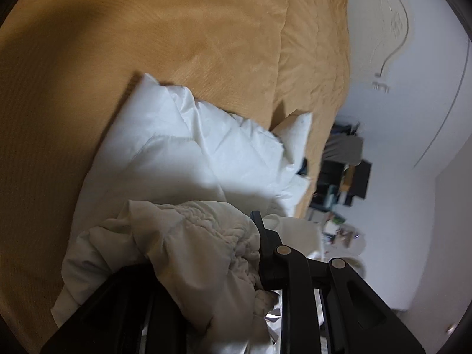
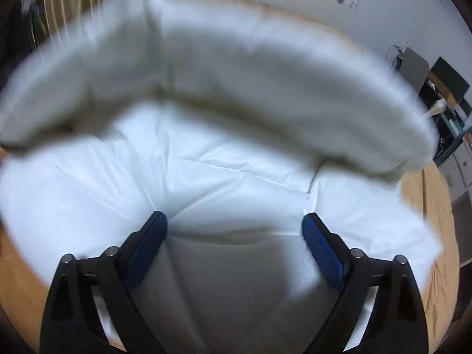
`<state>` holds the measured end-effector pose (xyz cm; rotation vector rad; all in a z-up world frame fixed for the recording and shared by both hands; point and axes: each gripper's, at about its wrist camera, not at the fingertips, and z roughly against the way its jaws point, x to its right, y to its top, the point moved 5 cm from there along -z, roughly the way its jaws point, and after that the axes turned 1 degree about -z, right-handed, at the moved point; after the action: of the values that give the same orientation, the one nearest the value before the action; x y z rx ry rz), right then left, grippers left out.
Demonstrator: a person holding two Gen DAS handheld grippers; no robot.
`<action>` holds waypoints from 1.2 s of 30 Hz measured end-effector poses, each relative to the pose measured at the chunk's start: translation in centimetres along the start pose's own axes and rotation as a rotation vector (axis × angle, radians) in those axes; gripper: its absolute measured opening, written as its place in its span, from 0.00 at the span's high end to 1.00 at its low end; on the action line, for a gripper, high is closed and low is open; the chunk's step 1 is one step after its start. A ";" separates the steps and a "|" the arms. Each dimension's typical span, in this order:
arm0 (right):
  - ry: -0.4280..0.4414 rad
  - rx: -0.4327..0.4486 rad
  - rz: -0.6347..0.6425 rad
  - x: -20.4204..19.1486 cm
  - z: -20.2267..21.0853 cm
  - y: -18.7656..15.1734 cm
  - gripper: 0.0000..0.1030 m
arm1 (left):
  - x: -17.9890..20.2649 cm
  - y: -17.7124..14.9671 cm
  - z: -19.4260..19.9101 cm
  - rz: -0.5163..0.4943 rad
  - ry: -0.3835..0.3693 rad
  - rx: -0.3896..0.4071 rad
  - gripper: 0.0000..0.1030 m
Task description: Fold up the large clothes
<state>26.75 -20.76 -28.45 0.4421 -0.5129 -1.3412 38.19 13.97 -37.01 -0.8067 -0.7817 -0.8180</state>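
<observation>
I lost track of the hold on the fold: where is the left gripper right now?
In the left wrist view, low centre: the left gripper is clamped on a bunched part of the white padded jacket above the tan bedspread.

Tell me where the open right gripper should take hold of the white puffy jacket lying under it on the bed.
Probably the quilted panel edge at the seam ridge ahead of the right gripper, coming straight down from above. The white jacket lies flat on the tan bedspread, so only a raised fold gives the wide-open jaws something to pinch. The left gripper already holds a bunched cuff.
</observation>
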 end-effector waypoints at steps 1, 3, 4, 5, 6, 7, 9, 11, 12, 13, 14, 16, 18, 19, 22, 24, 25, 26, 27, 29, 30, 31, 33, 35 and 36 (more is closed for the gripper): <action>0.021 -0.010 -0.025 0.4 -0.5 -0.1 0.01 | 0.1 -0.4 0.8 0.022 -0.014 -0.012 0.77; 0.056 -0.031 -0.068 1.3 -0.8 -0.3 0.01 | 0.9 -0.8 3.7 0.051 -0.063 0.000 0.74; 0.060 -0.031 -0.071 1.5 -0.8 -0.4 0.01 | 1.4 -0.9 5.4 0.062 -0.078 0.024 0.66; 0.061 -0.031 -0.071 1.7 -0.8 -0.7 0.01 | 1.8 -0.9 7.4 0.073 -0.094 0.063 0.51; 0.054 -0.032 -0.072 1.8 -0.8 -0.9 0.01 | 2.3 -1.0 9.7 0.066 -0.101 0.134 0.41; 0.049 -0.032 -0.074 1.8 -0.7 -0.9 0.01 | 3.0 -1.2 12.2 0.037 -0.075 0.231 0.24; 0.043 -0.033 -0.075 2.0 -0.7 -1.1 0.01 | 4.5 -2.3 15.6 -0.051 0.043 0.372 0.18; 0.037 -0.035 -0.073 1.8 -1.0 -1.0 0.01 | 6.6 -4.4 16.4 -0.188 0.191 0.437 0.18; 0.037 -0.036 -0.072 2.0 -1.0 -1.1 0.01 | 7.3 -5.4 15.7 -0.243 0.238 0.446 0.18; 0.038 -0.035 -0.072 2.2 -0.9 -1.3 0.01 | 8.1 -6.5 14.4 -0.309 0.288 0.446 0.18; 0.039 -0.034 -0.073 2.3 -0.8 -1.4 0.01 | 9.2 -7.8 12.0 -0.392 0.337 0.430 0.18; 0.040 -0.031 -0.073 2.5 -0.5 -1.7 0.01 | 10.5 -9.7 7.6 -0.527 0.399 0.404 0.18; 0.037 -0.023 -0.074 1.6 -1.1 -0.4 0.00 | 11.6 -11.4 1.9 -0.708 0.485 0.407 0.18; 0.038 -0.014 -0.075 1.7 -0.8 -0.5 0.00 | 11.7 -11.9 -0.7 -0.802 0.536 0.410 0.18; 0.044 0.008 -0.072 1.4 -0.1 -0.2 0.01 | 7.9 -11.3 -6.8 -0.912 0.765 0.397 0.18; 0.015 0.046 -0.087 3.0 1.0 -0.4 0.01 | 4.8 -10.4 -8.1 -0.921 0.808 0.416 0.17; -0.012 0.067 -0.109 4.6 1.9 -0.7 0.01 | 4.0 -10.4 -7.6 -0.950 0.772 0.469 0.16; -0.026 0.069 -0.132 6.1 2.0 -1.1 0.01 | 3.4 -10.6 -6.9 -0.968 0.762 0.494 0.16; -0.033 0.058 -0.164 8.0 1.8 -1.7 0.01 | 2.9 -10.6 -6.4 -0.967 0.756 0.503 0.16; -0.041 0.024 -0.228 10.9 1.4 -2.8 0.02 | 2.1 -10.5 -5.0 -0.935 0.746 0.524 0.17; -0.053 0.017 -0.262 12.2 1.2 -3.3 0.02 | 1.7 -10.4 -4.4 -0.926 0.746 0.529 0.16; -0.040 0.016 -0.299 13.2 1.1 -3.7 0.02 | 1.5 -10.1 -3.9 -0.916 0.745 0.529 0.17; -0.035 0.017 -0.366 14.6 1.7 -3.6 0.06 | 1.2 -9.7 -2.6 -0.874 0.731 0.523 0.17; -0.028 0.029 -0.410 15.3 3.2 -3.0 0.17 | 2.0 -9.7 -1.2 -0.821 0.740 0.554 0.18; 0.004 0.068 -0.432 15.2 4.5 -2.3 0.17 | 2.7 -10.2 -0.7 -0.824 0.732 0.574 0.18</action>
<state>24.53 -36.14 -24.64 0.6366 -0.4765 -1.7390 30.99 8.09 -32.02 0.3838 -0.6106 -1.4102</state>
